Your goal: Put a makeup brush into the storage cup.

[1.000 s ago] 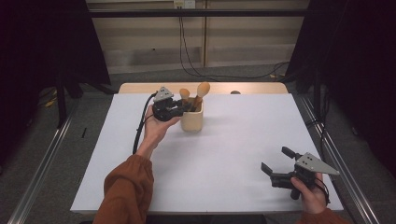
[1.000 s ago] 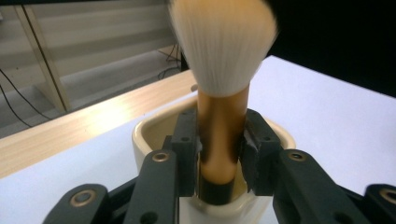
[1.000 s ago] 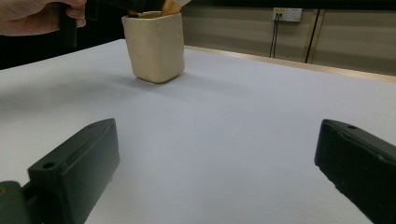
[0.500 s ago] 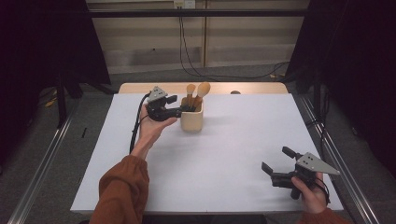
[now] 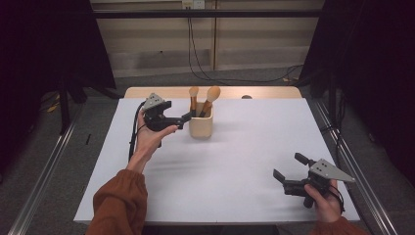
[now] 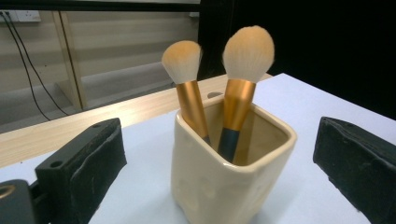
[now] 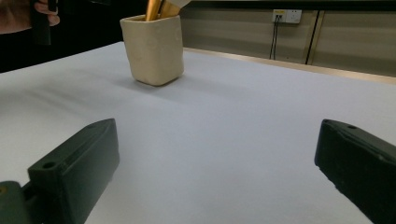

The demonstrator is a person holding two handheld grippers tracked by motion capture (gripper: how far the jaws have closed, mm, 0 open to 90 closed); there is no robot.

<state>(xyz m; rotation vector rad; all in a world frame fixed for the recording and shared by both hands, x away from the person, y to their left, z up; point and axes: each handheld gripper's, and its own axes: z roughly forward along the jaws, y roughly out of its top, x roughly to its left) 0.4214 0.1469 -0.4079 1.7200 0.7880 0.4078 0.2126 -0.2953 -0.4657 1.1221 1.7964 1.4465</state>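
The left hand-held gripper (image 5: pixel 185 117) has just spread its jaws wide; the cream cup (image 5: pixel 201 126) with two brushes (image 6: pixel 236 88) stands just ahead, ungripped. The right hand-held gripper (image 5: pixel 288 169), jaws apart, hovers well away over the tabletop (image 5: pixel 235 161).

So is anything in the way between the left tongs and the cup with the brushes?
No, nothing visible. The left tongs, their jaws just opened wide, sit right beside the cup, facing it, with only bare table between. The two brushes stand inside the cup.
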